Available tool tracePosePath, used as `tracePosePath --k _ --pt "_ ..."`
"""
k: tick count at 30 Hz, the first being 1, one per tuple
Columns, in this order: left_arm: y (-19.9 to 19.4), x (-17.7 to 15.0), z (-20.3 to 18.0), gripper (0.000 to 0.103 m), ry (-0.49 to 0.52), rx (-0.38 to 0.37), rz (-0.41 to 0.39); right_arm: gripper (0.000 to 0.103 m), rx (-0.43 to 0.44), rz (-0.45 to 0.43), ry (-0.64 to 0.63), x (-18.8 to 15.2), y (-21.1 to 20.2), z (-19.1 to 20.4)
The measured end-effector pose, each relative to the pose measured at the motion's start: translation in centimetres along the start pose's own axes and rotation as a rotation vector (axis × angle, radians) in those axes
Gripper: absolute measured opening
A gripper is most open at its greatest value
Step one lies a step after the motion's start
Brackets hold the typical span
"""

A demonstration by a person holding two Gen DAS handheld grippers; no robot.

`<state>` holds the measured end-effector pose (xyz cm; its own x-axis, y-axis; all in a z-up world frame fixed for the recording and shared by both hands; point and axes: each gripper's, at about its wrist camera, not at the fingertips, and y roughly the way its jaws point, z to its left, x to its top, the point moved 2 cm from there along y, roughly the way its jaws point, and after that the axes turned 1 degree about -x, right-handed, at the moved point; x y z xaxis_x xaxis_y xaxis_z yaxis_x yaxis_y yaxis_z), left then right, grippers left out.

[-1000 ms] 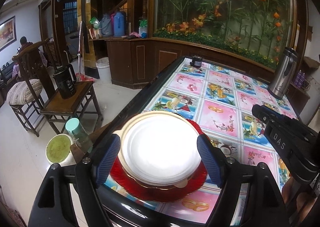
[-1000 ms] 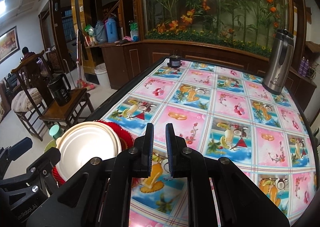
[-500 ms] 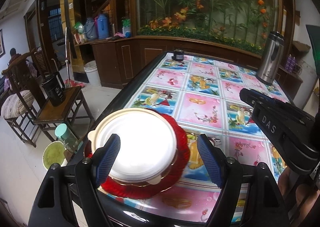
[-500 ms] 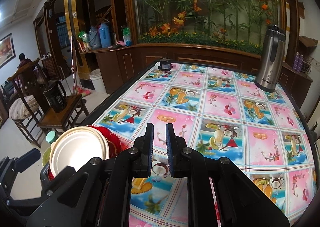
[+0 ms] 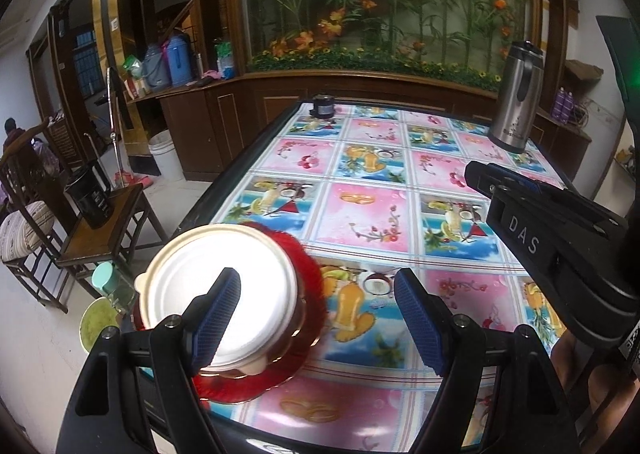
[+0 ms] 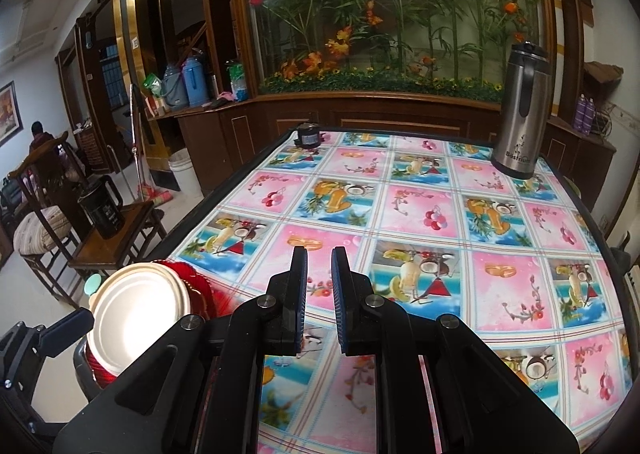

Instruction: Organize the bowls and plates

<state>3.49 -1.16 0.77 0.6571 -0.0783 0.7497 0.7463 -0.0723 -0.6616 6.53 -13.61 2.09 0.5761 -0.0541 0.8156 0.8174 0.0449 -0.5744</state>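
A white plate [image 5: 192, 286] tops a small stack that rests on a red ruffled plate [image 5: 244, 388] at the table's near left corner. My left gripper [image 5: 318, 278] is open wide with nothing between its fingers. Its left finger [image 5: 216, 314] overlaps the white plate in the picture, and its right finger hangs over bare tablecloth. The right wrist view shows the same white plate [image 6: 136, 314] and red plate [image 6: 200, 286] at the lower left. My right gripper [image 6: 320, 254] is shut and empty above the cloth, to the right of the stack and of the left gripper.
The table [image 5: 372, 214] has a pink and blue picture cloth. A steel flask [image 5: 516, 94] stands at its far right and a small dark jar [image 5: 323, 106] at its far edge. Left of the table are a wooden stool with a black mug [image 5: 90, 202] and a green-lidded jar [image 5: 108, 282].
In the left wrist view the plate stack went from between the fingers to behind the left finger as that gripper moved right. The right gripper drifted right too; both kept their openings.
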Motion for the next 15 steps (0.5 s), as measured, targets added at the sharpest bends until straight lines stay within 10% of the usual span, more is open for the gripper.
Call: tracePosePath --k 15 --pt "1.2 0.6 -4.3 0.079 0.055 -0.045 0.024 0.012 -0.053 -0.012 0.044 0.5 0.0 -4.7"
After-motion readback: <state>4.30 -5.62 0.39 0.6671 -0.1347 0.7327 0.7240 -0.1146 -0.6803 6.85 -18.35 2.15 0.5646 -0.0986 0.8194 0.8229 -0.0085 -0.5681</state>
